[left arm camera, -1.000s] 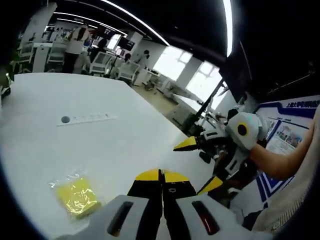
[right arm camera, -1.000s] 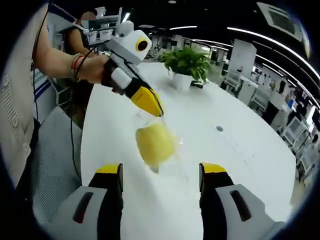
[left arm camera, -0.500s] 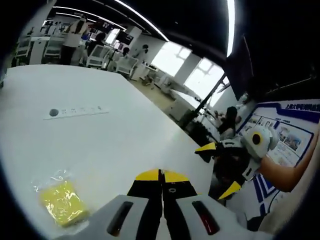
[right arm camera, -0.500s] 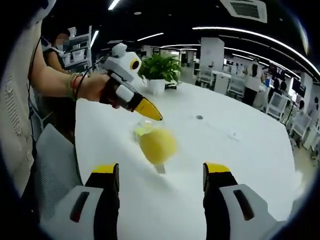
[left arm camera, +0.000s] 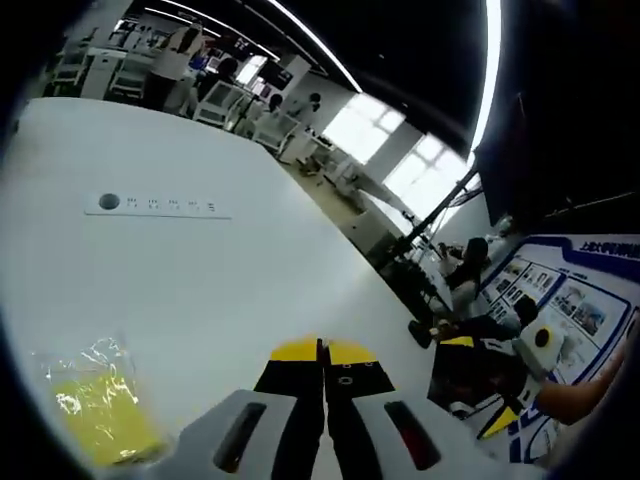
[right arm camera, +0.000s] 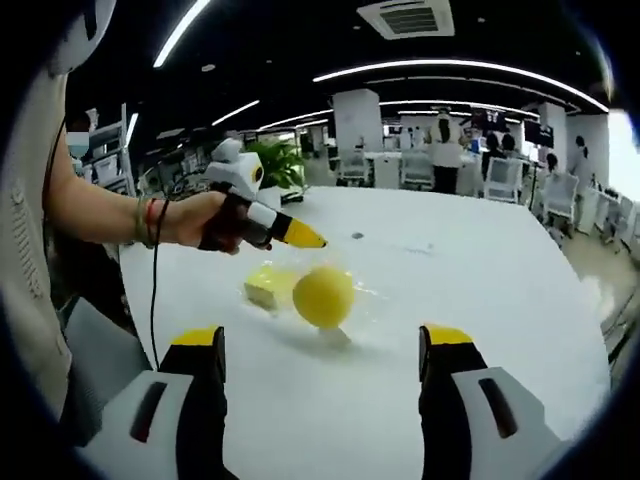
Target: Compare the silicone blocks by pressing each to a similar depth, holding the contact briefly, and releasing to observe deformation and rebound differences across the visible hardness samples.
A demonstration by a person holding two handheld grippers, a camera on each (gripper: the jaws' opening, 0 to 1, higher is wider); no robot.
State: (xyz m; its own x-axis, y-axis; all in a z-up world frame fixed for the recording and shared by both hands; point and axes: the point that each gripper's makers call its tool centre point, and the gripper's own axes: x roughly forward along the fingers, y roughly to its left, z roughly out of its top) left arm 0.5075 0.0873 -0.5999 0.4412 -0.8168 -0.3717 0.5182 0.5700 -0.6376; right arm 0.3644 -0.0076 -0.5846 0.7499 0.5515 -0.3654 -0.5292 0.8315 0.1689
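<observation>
Two yellow blocks (right arm camera: 322,296) sit on white counter (right arm camera: 480,280). Left tongs (left arm camera: 322,352) closed above them. Right tongs (right arm camera: 322,345) spread, nr blocks.

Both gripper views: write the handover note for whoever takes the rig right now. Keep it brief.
Left gripper: jaws shut on nothing, raised over the white table.
Right gripper: jaws wide open, empty, aimed at the samples from short of them.
Samples: a yellow block in a clear bag lies on the table near the left gripper; in the right gripper view it is the flat yellow piece, with a rounder yellow sample beside it.
Done: neither gripper is touching a sample, and I cannot tell what has already been pressed.
Left: press each to similar depth, hold, release, compare rebound.
</observation>
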